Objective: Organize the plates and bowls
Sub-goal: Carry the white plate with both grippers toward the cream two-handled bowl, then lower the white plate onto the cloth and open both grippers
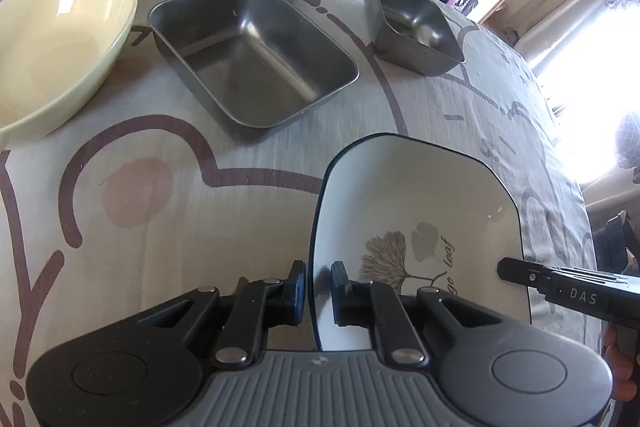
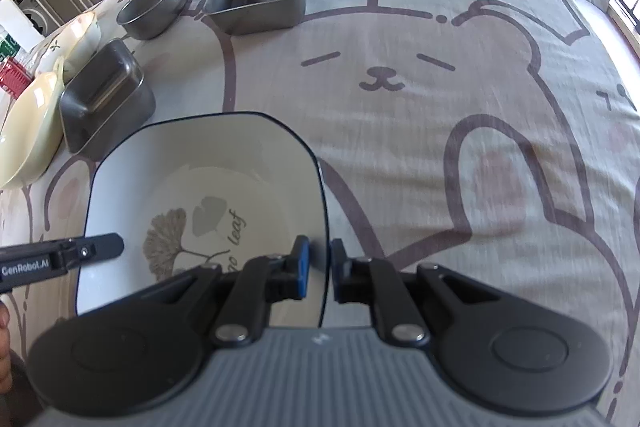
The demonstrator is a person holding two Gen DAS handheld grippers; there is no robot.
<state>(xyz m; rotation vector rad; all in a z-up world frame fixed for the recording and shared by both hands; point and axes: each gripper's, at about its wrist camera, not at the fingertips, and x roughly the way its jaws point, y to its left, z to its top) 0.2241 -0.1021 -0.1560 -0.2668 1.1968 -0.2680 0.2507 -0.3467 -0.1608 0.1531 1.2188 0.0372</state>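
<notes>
On the bear-print cloth over the counter (image 2: 440, 99), near edge, sits the square white ceramic plate w/ dark rim & leaf print (image 2: 208, 187): stiff, glazed, prob. slippery & breakable, so rim's the place to grab. Left hand-held gripper (image 1: 319, 285) pinches its left rim, right hand-held gripper (image 2: 320, 267) its right; both narrow, pointing steeply down.

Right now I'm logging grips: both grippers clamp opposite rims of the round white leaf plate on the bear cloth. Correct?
Not quite: the leaf plate is square with rounded corners, as the right wrist view shows. The left gripper and right gripper do clamp opposite rims, on the bear cloth.
</notes>
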